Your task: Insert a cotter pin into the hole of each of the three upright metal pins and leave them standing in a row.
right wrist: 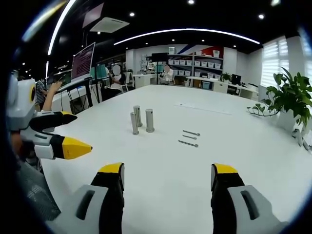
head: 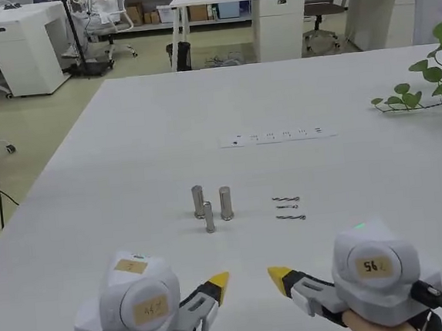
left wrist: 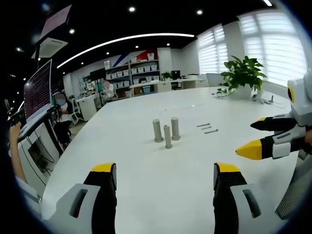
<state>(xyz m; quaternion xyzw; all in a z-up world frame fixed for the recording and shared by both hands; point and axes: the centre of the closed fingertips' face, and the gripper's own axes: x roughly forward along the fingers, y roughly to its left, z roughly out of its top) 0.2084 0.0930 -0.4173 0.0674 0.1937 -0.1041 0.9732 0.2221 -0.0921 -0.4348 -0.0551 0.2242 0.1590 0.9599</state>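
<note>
Standing ahead of fingers: three metal pins [head: 226,202], clustered on bench [head: 127,158]
Cotter pins [head: 286,207]: laid ahead of right fingers, apart from pins
Left gripper [left wrist: 165,170]: fingers spread, empty
Right gripper [right wrist: 166,170]: fingers spread, empty

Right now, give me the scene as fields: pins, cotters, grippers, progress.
pins: three, upright, in a tight triangle, not a row
cotter pins: three, lying loose on the table, right of the pins in the head view
left gripper: open, empty
right gripper: open, empty
progress: nothing inserted yet
</note>
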